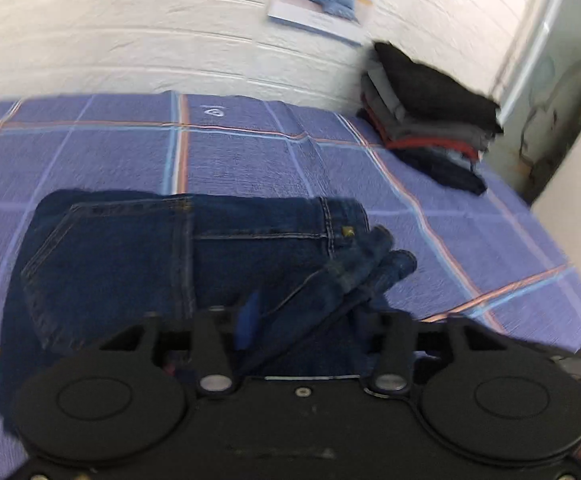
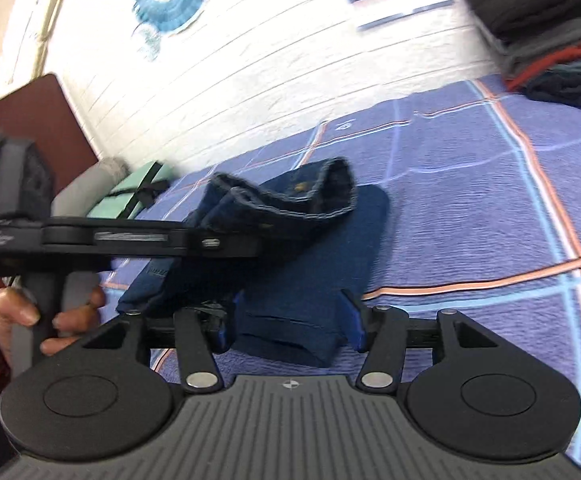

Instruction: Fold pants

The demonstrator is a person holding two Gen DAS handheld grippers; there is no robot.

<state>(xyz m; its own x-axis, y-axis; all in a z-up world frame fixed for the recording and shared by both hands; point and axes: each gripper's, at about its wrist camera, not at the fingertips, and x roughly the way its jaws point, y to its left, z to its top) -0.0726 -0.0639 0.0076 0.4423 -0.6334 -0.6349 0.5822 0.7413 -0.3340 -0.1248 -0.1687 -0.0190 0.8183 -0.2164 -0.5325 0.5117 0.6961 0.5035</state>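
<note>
Two grippers are seen over the dark blue jeans (image 1: 178, 264), which lie folded on the checked bedsheet (image 1: 250, 152) near its front edge. The right gripper (image 2: 290, 320) is spread wide, with the near end of the folded denim between its blue pads but not pressed. The left gripper (image 1: 310, 320) is partly parted over a bunched hem end (image 1: 374, 264); whether that cloth is gripped cannot be told (the frames are blurred). A loose cuff is lifted above the bundle in the right wrist view, so the top layer could be dragged askew or left rumpled if it is let go unevenly. The stack of folded clothes (image 1: 430, 120) lies well apart.
</note>
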